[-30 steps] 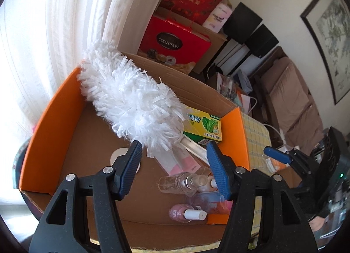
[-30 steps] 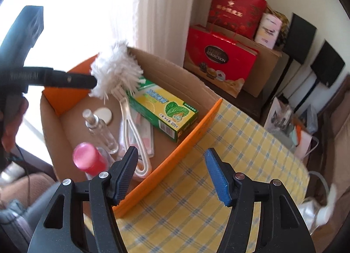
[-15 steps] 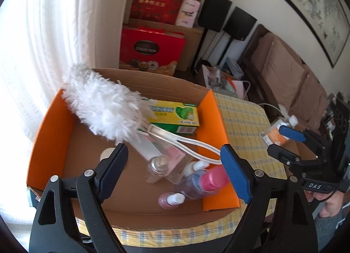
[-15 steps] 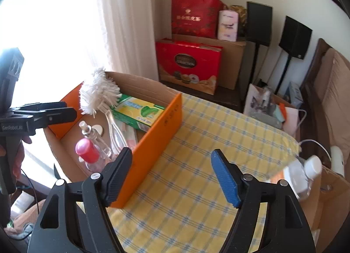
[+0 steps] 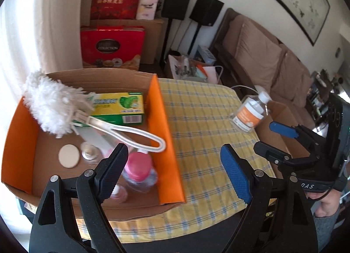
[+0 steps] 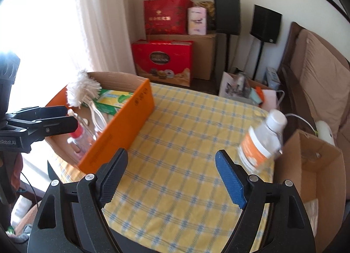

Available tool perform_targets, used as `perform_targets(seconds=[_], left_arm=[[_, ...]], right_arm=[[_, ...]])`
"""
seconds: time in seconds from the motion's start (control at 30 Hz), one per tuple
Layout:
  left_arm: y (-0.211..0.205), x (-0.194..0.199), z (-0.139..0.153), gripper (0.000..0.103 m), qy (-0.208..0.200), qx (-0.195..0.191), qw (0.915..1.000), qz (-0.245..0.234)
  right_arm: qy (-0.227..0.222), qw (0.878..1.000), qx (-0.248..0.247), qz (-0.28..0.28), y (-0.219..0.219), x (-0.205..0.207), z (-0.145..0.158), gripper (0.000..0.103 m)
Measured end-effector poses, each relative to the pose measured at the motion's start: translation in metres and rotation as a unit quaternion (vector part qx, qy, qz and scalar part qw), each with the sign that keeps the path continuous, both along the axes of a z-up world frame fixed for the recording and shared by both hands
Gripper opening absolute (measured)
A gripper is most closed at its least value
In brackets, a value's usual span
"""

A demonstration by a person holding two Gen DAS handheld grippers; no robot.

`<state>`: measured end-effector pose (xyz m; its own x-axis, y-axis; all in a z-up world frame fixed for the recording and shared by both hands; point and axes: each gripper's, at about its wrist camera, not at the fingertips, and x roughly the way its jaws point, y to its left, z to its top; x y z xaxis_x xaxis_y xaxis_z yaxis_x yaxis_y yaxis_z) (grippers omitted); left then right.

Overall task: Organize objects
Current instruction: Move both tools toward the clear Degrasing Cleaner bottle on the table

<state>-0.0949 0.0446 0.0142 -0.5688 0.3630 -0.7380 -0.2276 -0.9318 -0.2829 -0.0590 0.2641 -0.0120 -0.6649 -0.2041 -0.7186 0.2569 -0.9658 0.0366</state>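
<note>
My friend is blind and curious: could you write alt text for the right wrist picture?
An open, empty claw hovers over a table with a yellow checked cloth. To its left an orange-sided cardboard box holds a white duster, a green box and small bottles; to its right an orange-labelled bottle stands at the table's edge.

The right hand-held gripper (image 6: pixel 171 176) hangs over the yellow checked cloth (image 6: pixel 186 143) on the surface, its jaws opening with nothing between them. To its left stands a cardboard box (image 6: pixel 122 126) with orange flaps, holding a white duster (image 6: pixel 82 91), a green carton (image 6: pixel 113 99) and small bottles (image 6: pixel 78 137). The left hand-held gripper (image 6: pixel 52 117) reaches in beside the box. At right, a clear bottle with an orange label (image 6: pixel 260 143) stands tilted beside a second open cardboard box (image 6: pixel 310 165).
</note>
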Motion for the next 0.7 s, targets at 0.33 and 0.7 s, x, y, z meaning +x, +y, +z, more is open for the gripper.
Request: perform_targets(seconds=[0.33, 0.7], left_arm=[[0.058, 0.002, 0.002, 0.084, 0.008, -0.006, 0.9987, -0.049], [0.118, -0.014, -0.010, 0.084, 0.016, -0.017, 0.9960, -0.087]], right_arm=[[0.007, 0.998, -0.007, -0.064, 0.053, 0.020, 0.000, 0.084], [0.018, 0.991, -0.034, -0.132, 0.108, 0.014, -0.003, 0.084]])
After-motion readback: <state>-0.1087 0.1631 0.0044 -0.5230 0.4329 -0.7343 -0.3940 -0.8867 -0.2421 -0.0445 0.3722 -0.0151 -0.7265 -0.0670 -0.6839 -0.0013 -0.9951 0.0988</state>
